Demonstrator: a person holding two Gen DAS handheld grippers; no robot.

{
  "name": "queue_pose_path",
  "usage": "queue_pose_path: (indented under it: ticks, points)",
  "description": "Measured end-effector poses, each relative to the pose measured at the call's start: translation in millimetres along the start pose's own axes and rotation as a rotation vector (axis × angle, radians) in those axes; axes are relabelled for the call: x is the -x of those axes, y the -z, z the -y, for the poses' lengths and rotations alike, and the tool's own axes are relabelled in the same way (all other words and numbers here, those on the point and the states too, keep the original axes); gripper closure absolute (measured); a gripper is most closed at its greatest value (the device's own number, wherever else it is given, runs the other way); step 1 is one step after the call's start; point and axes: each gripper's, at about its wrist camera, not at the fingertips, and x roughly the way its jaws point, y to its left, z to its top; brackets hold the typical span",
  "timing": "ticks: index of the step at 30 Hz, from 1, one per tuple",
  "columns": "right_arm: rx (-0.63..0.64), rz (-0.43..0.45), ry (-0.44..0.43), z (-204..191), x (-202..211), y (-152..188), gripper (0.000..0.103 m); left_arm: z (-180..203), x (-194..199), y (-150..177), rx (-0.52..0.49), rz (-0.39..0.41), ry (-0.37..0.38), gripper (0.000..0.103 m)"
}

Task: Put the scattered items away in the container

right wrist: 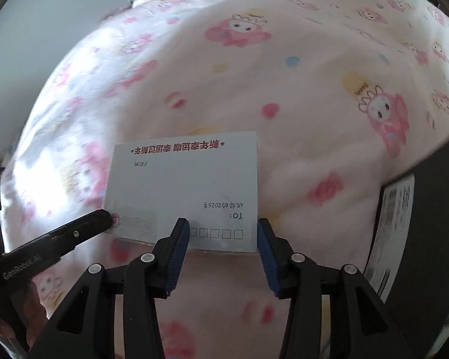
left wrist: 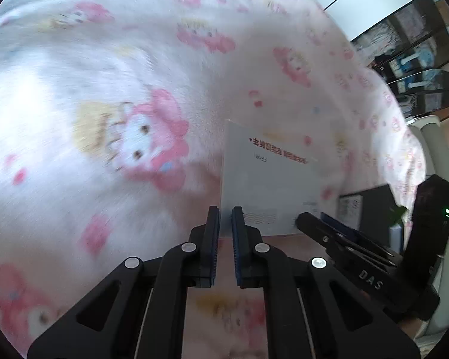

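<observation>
Right now my left gripper (left wrist: 225,224) is pinched onto the near corner of the postcard (right wrist: 188,191), its fingers (left wrist: 212,239) drawn almost together with the card's edge running into the narrow slot between them; in the right wrist view that same gripper (right wrist: 104,220) comes in from the left and meets the card at the stamped, postmarked corner. My right gripper (right wrist: 223,239) is spread wide, its blue pads (right wrist: 179,254) standing either side of the row of small address boxes at the card's near edge, and I cannot tell whether either pad touches the card. The postcard sits over the pink cartoon-print blanket (right wrist: 284,89), and whether it rests on the fabric or is lifted just off it I cannot tell. Its long axis runs left to right across the right wrist view, and its print reads upside down to me: the red heading lies along the far edge, the "TO:" line and boxes along the near edge. In the left wrist view I see the card (left wrist: 263,179) nearly edge-on, stretching away to the right. A dark box with a white label (right wrist: 395,233) lies at the right, well apart from the card.
</observation>
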Motion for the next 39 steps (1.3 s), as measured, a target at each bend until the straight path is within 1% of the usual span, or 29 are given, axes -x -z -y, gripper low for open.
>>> queue_pose_path:
  ticks: [2, 5, 6, 8, 10, 12, 13, 17, 19, 21, 22, 23, 24, 27, 29, 31, 32, 34, 35, 37, 39]
  points:
    - [0.005, 0.008, -0.029, -8, 13, 11, 0.061, -3, 27, 15, -0.002, 0.036, -0.004, 0.096]
    - [0.041, 0.004, -0.062, -25, 31, 32, 0.061, -10, 54, 34, 0.022, 0.061, -0.008, 0.096]
    - [0.055, 0.002, -0.073, -31, 35, 39, 0.061, -14, 60, 39, 0.031, 0.059, -0.011, 0.096]
    - [0.072, 0.005, -0.106, -37, 47, 58, 0.061, -19, 64, 50, 0.042, 0.050, -0.006, 0.096]
    - [0.050, 0.006, -0.131, -36, 57, 75, 0.061, -23, 67, 64, 0.048, 0.037, -0.012, 0.096]
    - [0.048, 0.016, -0.138, -39, 65, 85, 0.061, -18, 62, 71, 0.044, 0.014, -0.012, 0.096]
    - [0.053, 0.030, -0.126, -40, 73, 89, 0.061, -16, 60, 74, 0.042, 0.002, -0.006, 0.095]
    - [0.071, 0.117, -0.097, -45, 107, 84, 0.061, -6, 39, 73, 0.044, -0.064, 0.060, 0.089]
    - [0.073, 0.153, -0.116, -45, 117, 73, 0.061, -6, 20, 70, 0.078, -0.121, 0.070, 0.089]
    - [0.081, 0.177, -0.182, -48, 126, 69, 0.061, -15, 3, 71, 0.145, -0.183, 0.091, 0.089]
    - [0.093, 0.187, -0.211, -54, 126, 67, 0.061, -18, 2, 72, 0.162, -0.191, 0.091, 0.089]
    - [0.114, 0.177, -0.215, -60, 122, 67, 0.061, -22, 3, 73, 0.173, -0.183, 0.095, 0.089]
    - [0.150, 0.155, -0.215, -70, 115, 66, 0.061, -26, 8, 75, 0.177, -0.168, 0.108, 0.087]
    - [0.197, 0.121, -0.243, -91, 104, 67, 0.061, -39, 23, 80, 0.196, -0.130, 0.123, 0.084]
    - [0.155, 0.149, -0.222, -87, 103, 68, 0.061, -47, 30, 80, 0.199, -0.118, 0.114, 0.083]
    - [0.095, 0.147, -0.161, -73, 92, 66, 0.061, -48, 33, 77, 0.183, -0.107, 0.095, 0.083]
    - [0.063, 0.118, -0.107, -64, 81, 65, 0.061, -49, 32, 76, 0.181, -0.105, 0.097, 0.083]
    - [0.021, 0.049, -0.027, -49, 59, 66, 0.061, -50, 25, 70, 0.185, -0.113, 0.115, 0.083]
    - [0.010, 0.032, -0.011, -44, 52, 67, 0.061, -50, 20, 68, 0.187, -0.123, 0.122, 0.081]
    - [-0.005, 0.010, 0.016, -37, 44, 69, 0.061, -46, 8, 62, 0.178, -0.147, 0.137, 0.079]
    - [-0.003, 0.001, 0.053, -35, 38, 70, 0.061, -41, -3, 55, 0.165, -0.177, 0.142, 0.074]
